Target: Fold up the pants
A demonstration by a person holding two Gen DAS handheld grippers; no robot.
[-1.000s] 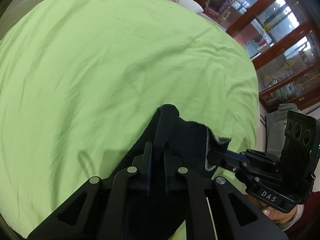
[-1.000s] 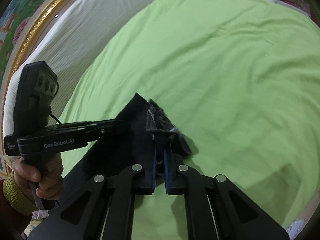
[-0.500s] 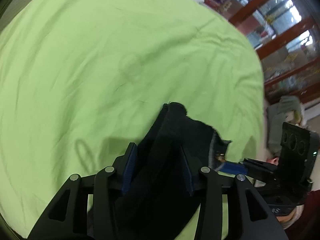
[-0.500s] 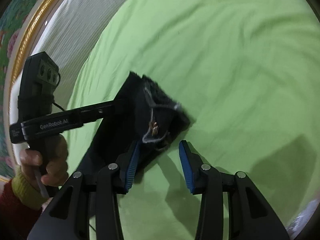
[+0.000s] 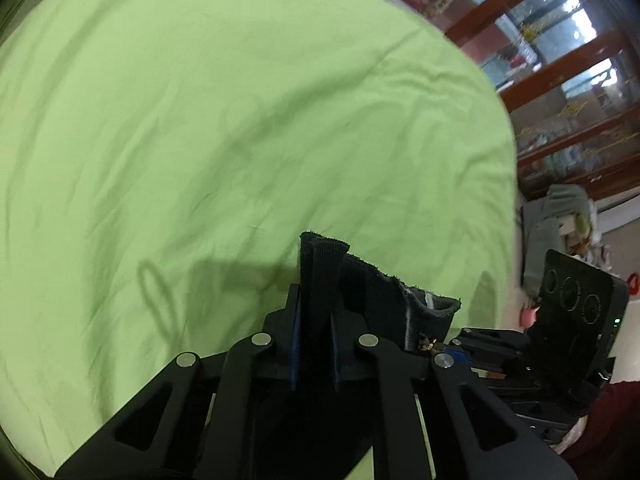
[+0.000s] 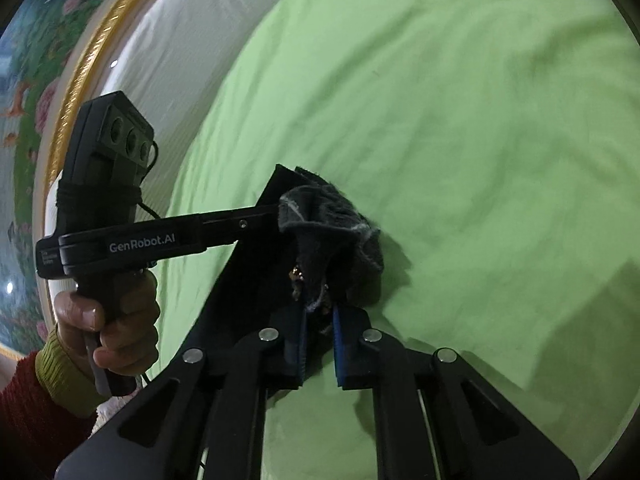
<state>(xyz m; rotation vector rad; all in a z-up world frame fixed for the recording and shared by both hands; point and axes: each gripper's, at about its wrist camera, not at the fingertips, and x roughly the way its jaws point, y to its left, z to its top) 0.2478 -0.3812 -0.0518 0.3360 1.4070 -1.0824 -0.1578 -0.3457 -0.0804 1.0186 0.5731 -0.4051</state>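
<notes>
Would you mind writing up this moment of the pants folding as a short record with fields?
surface: green sheet spread over a bed
garment: black pants, bunched at one edge and held up off the sheet
left gripper: jaws have just closed again on a fold of the pants
right gripper: jaws have just closed again on the frayed edge beside it
hands: left hand around its gripper's handle
background: glass-fronted wooden cabinet; gold-framed painting
stage: both grips set, fold not yet laid
</notes>
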